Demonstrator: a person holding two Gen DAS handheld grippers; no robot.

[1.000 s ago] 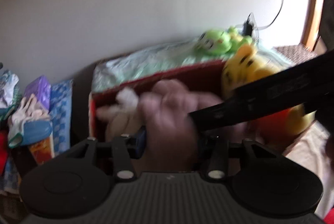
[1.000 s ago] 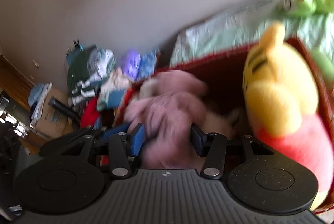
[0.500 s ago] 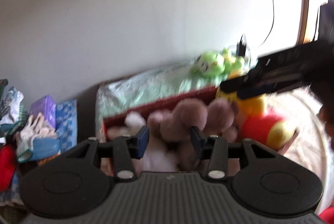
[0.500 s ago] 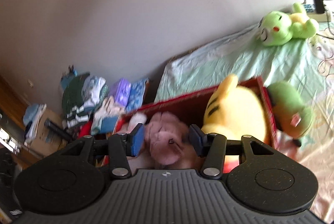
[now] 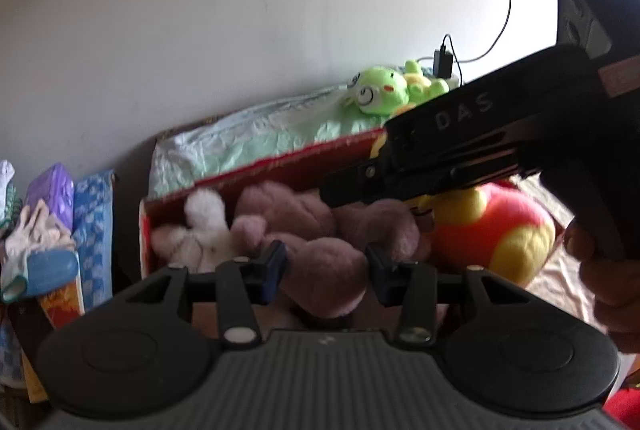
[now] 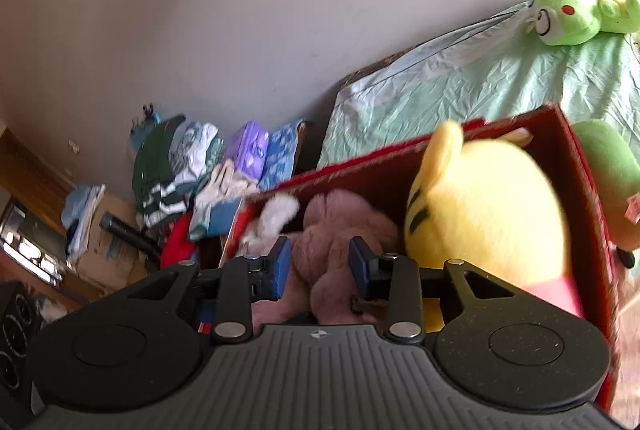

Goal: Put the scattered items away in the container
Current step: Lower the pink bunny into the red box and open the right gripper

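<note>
A red box [image 5: 280, 161] [image 6: 360, 157] on the bed holds a pink plush [image 5: 316, 213] [image 6: 332, 213], a white plush [image 5: 204, 226] and a big yellow and red plush [image 5: 492, 230] [image 6: 480, 209]. My left gripper [image 5: 326, 270] hangs over the box's near side, shut on a lobe of the pink plush. My right gripper [image 6: 319, 266] is closing, with the pink plush between its fingers; I see no pad press on it. Its black frame [image 5: 460, 133] crosses the left wrist view above the box.
A green plush [image 5: 380, 89] [image 6: 560, 13] lies on the mint sheet [image 6: 460, 77] by the wall. Another green plush [image 6: 608, 169] leans on the box's right side. Left of the bed sits piled clothing and packets [image 6: 200, 165]. A hand [image 5: 612, 270] grips the right tool.
Both views have pulled back from the box, and the pink plush now lies inside it, sharp instead of blurred. The right fingers stand closer together than before.
</note>
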